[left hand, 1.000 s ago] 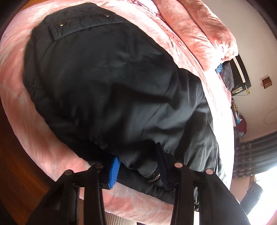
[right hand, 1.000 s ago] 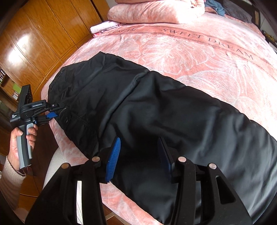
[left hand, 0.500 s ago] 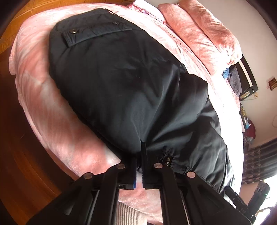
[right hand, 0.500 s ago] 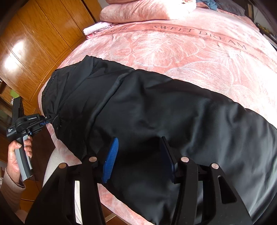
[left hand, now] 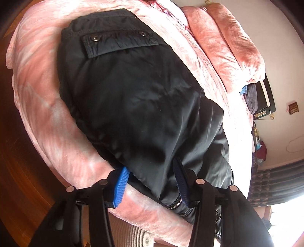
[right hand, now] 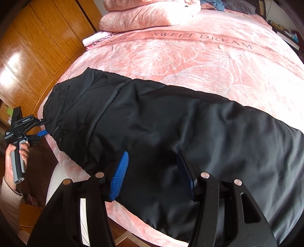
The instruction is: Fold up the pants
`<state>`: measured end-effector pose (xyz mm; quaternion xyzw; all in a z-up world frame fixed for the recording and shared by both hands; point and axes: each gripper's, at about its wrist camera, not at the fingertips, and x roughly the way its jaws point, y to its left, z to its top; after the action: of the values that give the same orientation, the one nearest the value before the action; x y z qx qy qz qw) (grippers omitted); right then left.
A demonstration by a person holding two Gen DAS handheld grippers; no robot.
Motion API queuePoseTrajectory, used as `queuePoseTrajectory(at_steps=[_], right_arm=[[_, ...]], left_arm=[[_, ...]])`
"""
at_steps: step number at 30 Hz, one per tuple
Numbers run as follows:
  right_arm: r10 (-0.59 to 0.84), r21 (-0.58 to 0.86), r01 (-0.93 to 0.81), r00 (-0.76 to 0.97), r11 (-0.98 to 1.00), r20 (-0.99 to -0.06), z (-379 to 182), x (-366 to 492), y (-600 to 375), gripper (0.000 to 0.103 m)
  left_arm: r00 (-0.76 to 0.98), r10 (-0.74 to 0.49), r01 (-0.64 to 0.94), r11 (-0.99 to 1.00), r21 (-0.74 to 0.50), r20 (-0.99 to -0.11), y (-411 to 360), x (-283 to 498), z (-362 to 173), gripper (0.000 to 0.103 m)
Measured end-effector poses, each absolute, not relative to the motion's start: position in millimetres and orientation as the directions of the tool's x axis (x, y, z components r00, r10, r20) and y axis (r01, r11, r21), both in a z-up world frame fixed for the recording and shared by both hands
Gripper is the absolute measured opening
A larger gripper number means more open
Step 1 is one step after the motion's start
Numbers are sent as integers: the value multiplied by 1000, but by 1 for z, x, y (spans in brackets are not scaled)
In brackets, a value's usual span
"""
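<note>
Pants (right hand: 171, 129), black and slightly shiny, lie on the pink bedspread (right hand: 190, 57) along the near edge of the bed, well short of the pillows (right hand: 144, 17). They look folded lengthwise already, one leg laid over the other, so I judge the first fold done; the crosswise folds that would bring hem toward waist are still left, since the garment stretches out at full length.

Its long axis runs along that near bed edge. In my right view the waist end lies to the left, by the wooden wardrobe (right hand: 38, 47), and the legs run off to the right, out of the picture. In my left view the flapped pocket (left hand: 119, 43) with its two snaps sits at the far end of the pants.

My left gripper (left hand: 150, 182) has its fingers spreading, with the dark edge of the pants and a zipper (left hand: 174, 204) between them, but the pads are not pressing on the cloth. My right gripper (right hand: 153, 172) is spreading its fingers too, hovering over the near edge of the leg with fabric below the gap, gripping nothing.
</note>
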<state>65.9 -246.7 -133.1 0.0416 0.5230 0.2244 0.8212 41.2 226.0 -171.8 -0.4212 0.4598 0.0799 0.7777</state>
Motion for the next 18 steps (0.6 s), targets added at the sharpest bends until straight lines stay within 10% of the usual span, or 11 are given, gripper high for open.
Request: queuePoseTrajectory(at_steps=[7, 13, 18], right_arm=[[403, 297, -317, 353, 901, -844, -136, 63, -250, 56], [411, 310, -309, 354, 899, -840, -135, 66, -250, 59], [397, 292, -313, 354, 904, -847, -135, 65, -249, 59]], left_arm=[[600, -226, -577, 541, -611, -767, 271, 35, -180, 45], [595, -149, -638, 509, -577, -790, 284, 31, -182, 7], [576, -47, -657, 567, -497, -816, 272, 17, -164, 4]])
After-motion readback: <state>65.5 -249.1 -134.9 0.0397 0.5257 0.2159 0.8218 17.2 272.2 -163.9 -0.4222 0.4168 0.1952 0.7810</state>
